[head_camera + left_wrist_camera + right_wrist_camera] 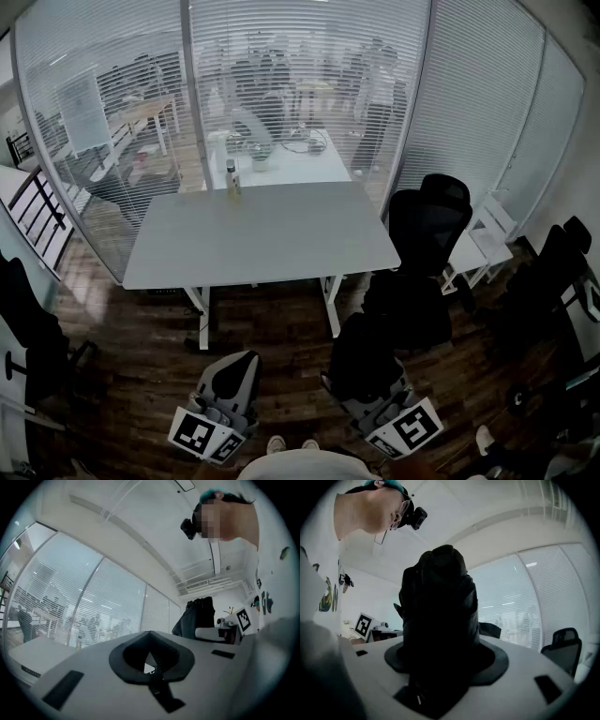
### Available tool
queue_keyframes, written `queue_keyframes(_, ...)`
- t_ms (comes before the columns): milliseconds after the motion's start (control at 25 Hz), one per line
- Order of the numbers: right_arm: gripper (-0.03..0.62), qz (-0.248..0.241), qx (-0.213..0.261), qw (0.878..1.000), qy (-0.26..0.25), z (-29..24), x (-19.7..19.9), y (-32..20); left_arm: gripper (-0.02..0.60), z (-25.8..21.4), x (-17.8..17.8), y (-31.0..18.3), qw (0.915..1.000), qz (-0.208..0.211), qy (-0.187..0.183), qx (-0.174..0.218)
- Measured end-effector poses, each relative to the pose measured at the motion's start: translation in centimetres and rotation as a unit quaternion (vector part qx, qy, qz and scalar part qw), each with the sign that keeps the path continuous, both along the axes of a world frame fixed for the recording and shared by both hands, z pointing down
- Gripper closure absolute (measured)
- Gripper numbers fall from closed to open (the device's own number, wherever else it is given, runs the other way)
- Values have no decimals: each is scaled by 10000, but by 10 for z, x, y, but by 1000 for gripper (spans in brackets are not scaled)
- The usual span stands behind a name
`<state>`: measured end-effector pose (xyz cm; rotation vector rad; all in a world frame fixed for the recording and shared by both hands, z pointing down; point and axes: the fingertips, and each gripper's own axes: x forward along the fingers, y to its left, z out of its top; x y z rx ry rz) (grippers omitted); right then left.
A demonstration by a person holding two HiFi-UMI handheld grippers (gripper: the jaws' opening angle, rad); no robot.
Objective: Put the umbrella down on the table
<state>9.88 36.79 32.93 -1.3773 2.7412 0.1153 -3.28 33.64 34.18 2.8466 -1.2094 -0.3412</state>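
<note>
A black folded umbrella (pixel 361 361) stands upright in my right gripper (pixel 364 382), low in the head view and well short of the table. In the right gripper view the umbrella (pixel 438 611) fills the middle as a dark bundle rising from between the jaws, and the right gripper (pixel 445 667) is shut on its lower end. My left gripper (pixel 232 373) hovers beside it at the bottom left, shut with nothing in it (pixel 150 660). The white table (pixel 262 239) stands ahead over dark wooden floor.
A small bottle (pixel 232 176) stands at the table's far edge. Black office chairs (pixel 427 220) crowd the table's right end, with a white chair (pixel 483 239) behind them. Glass walls with blinds (pixel 309 84) close off the back.
</note>
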Motion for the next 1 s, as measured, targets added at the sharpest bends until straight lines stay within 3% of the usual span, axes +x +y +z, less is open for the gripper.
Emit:
queue_keyframes(440, 309, -29, -17, 10000, 1, 0, -15, -1, 569, 0, -13, 0, 10000, 43, 35, -4)
queue_keyframes(1000, 306, -37, -284, 9996, 15, 13, -98, -12, 569, 18, -98, -10, 9996, 69, 93, -270)
